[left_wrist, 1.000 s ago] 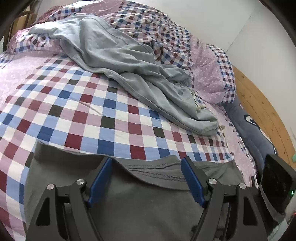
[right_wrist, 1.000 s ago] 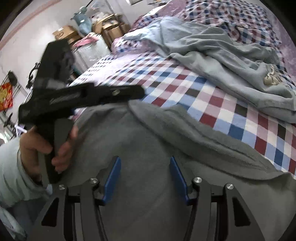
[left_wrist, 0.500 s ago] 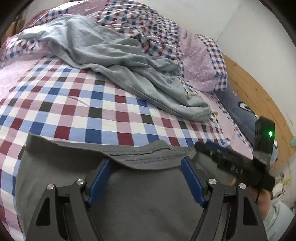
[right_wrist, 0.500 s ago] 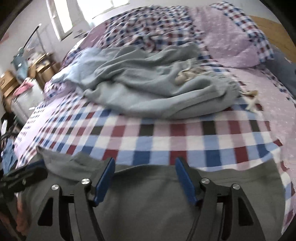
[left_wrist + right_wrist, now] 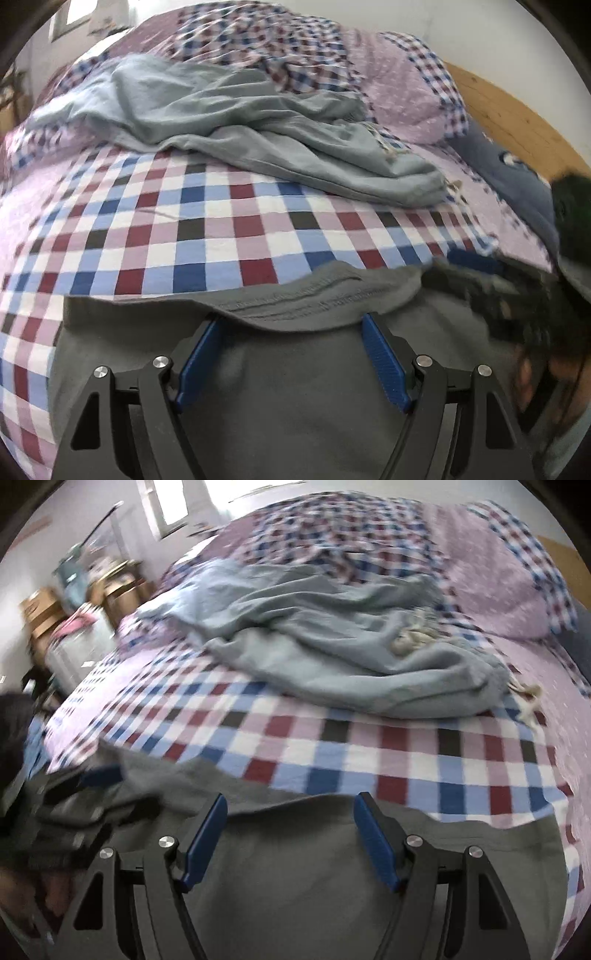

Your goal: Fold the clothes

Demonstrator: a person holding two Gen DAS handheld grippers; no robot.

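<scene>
Left wrist view: checked bed (image 5: 207, 229) carries a crumpled pale blue garment (image 5: 295, 147) toward its headboard end, parked out of the way, and the dark grey shirt (image 5: 295, 387) flat at its near edge for folding. Both grippers, left gripper (image 5: 291, 325) and right gripper (image 5: 290, 805), hover over it, jaws apart, gripping nothing.

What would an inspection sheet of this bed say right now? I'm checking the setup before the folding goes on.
Surface: checked bedcover, mostly flat.
Job's things: dark grey garment spread at the near edge, its hem doubled over; light blue-grey garment crumpled farther back.
Clutter: lilac pillow and dark blue pillow by the headboard.
Grippers: left gripper open over the grey garment's hem; right gripper open over the same garment, nothing between the pads.
Cables: nothing seen.
Surroundings: wooden headboard, cardboard boxes, window.
</scene>
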